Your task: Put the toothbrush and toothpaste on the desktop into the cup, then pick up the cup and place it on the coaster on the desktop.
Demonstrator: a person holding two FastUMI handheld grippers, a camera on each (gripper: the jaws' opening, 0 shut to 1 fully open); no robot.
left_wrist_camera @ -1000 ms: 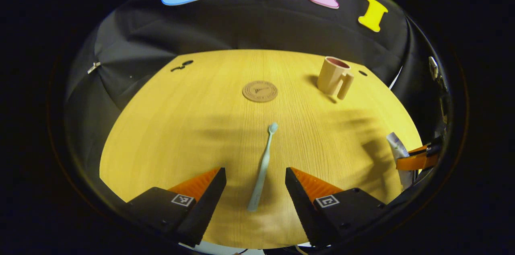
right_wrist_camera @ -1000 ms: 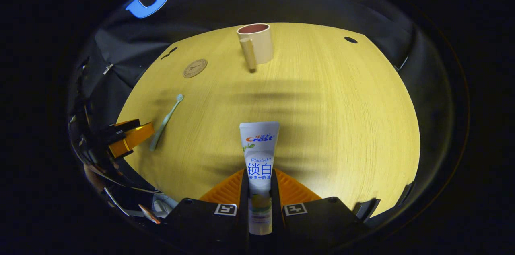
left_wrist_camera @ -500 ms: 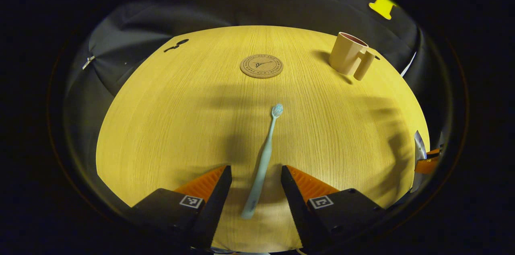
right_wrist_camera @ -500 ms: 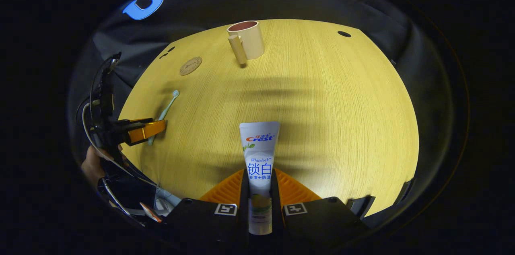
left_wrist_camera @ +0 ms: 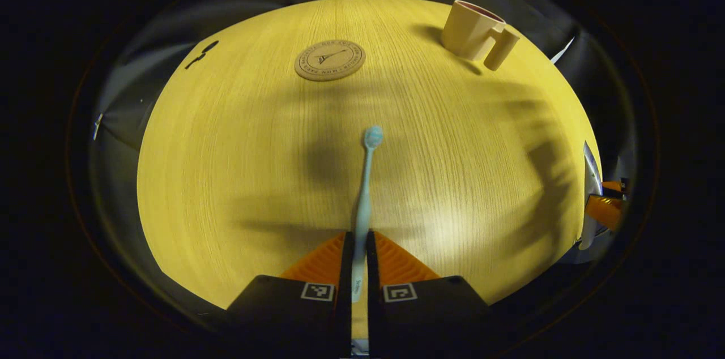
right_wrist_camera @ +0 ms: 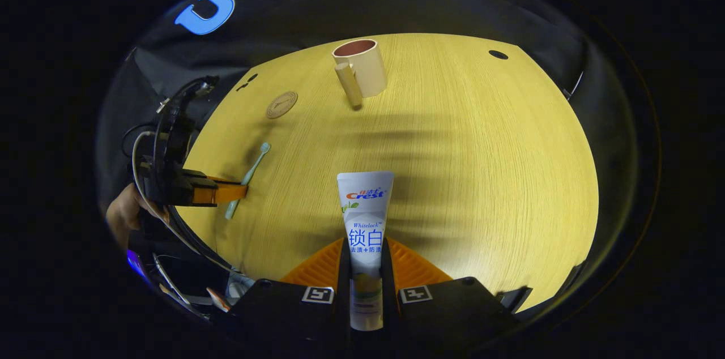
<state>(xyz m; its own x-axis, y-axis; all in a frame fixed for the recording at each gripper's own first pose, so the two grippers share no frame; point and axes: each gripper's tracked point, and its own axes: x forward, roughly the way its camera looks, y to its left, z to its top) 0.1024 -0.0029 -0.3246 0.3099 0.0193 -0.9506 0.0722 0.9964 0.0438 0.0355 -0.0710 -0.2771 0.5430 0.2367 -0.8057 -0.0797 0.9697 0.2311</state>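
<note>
Since half a second ago: left tongs [left_wrist_camera: 357, 246] closed in from wide apart onto the handle of the toothbrush [left_wrist_camera: 363, 189], both fingers now pressing its lower part. Bristle head pointing away along the counter [left_wrist_camera: 226, 149], toward the coaster [left_wrist_camera: 329, 60] farther off. Cannot tell whether the toothbrush is lifted or resting on the wood. Cup [left_wrist_camera: 474, 34] upright at the far right of the left gripper view, handle turned to the near side, well apart from the coaster.

In the right gripper view, right tongs [right_wrist_camera: 365, 257] clamped on the toothpaste [right_wrist_camera: 365, 217], both fingers tight against the lower part of the tube, flat crimped end pointing forward over the counter [right_wrist_camera: 481, 149]. Cup [right_wrist_camera: 362, 69] ahead, open mouth up, handle facing the camera. Coaster [right_wrist_camera: 281, 105] to its left, flat on the wood. Left tongs [right_wrist_camera: 226, 192] at the left edge, gripping the toothbrush [right_wrist_camera: 252, 175], with a hand [right_wrist_camera: 122, 214] behind.
</note>
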